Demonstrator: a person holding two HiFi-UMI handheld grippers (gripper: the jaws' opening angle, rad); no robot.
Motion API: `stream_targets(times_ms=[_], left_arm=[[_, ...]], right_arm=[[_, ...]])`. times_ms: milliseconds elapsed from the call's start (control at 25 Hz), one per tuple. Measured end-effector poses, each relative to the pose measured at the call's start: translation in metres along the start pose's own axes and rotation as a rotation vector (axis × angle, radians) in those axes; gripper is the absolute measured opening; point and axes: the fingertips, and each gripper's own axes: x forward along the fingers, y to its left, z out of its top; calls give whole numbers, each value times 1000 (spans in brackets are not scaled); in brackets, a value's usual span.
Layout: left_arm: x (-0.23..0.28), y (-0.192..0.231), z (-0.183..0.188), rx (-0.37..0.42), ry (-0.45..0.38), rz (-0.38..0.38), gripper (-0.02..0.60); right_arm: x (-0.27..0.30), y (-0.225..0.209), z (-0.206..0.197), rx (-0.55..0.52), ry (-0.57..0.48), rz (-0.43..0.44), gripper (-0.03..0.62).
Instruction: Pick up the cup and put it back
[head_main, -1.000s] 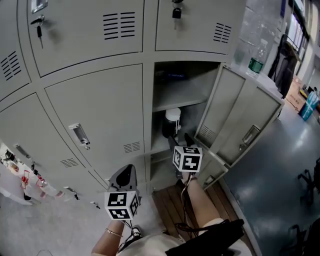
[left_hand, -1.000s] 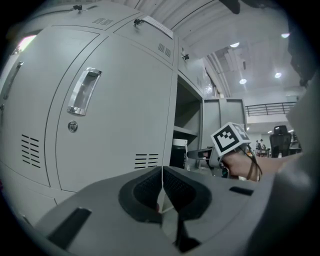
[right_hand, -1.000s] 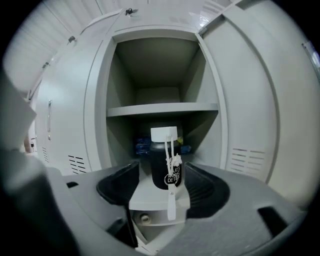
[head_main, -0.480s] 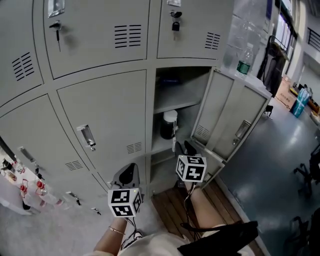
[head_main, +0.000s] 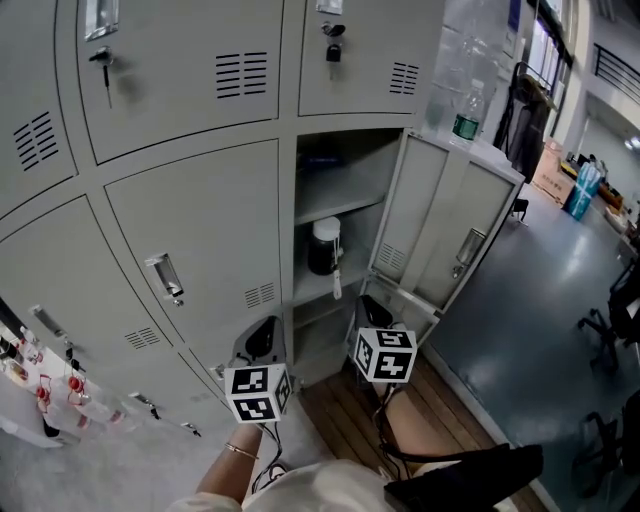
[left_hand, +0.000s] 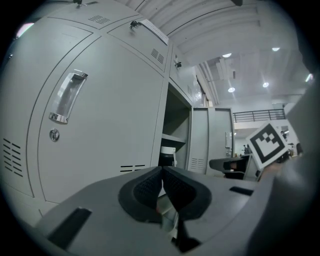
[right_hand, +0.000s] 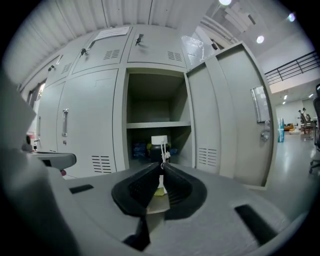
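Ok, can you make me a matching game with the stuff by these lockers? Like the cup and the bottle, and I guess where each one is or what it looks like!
Things:
1. cup
2. bottle
3. locker door next to the cup
4. keys

Clues:
A. has a green label
B. hanging up high, in the top row
C. swung wide open
D. tucked under a shelf

Right pairs: 1-D, 2-A, 3-C, 4-B
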Motion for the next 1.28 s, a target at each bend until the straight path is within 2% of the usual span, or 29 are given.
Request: stream_targets(times_ms=[80,520,960,1280], left_arm=[[5,-1,1,-4,-1,-5,9],[30,-17,-2,-20,10,-34,9],[40,-28,-7,1,31,-39,9],[41,-27,-5,18,32,-31,9]], right_arm=[[-6,-3,-4,8,3,-12,-6],[-33,-31,-25,15,47,-76,-9],[-37,-43,-27,39,37,-82,-9],[-36,-49,-21,2,34,-111,-9]])
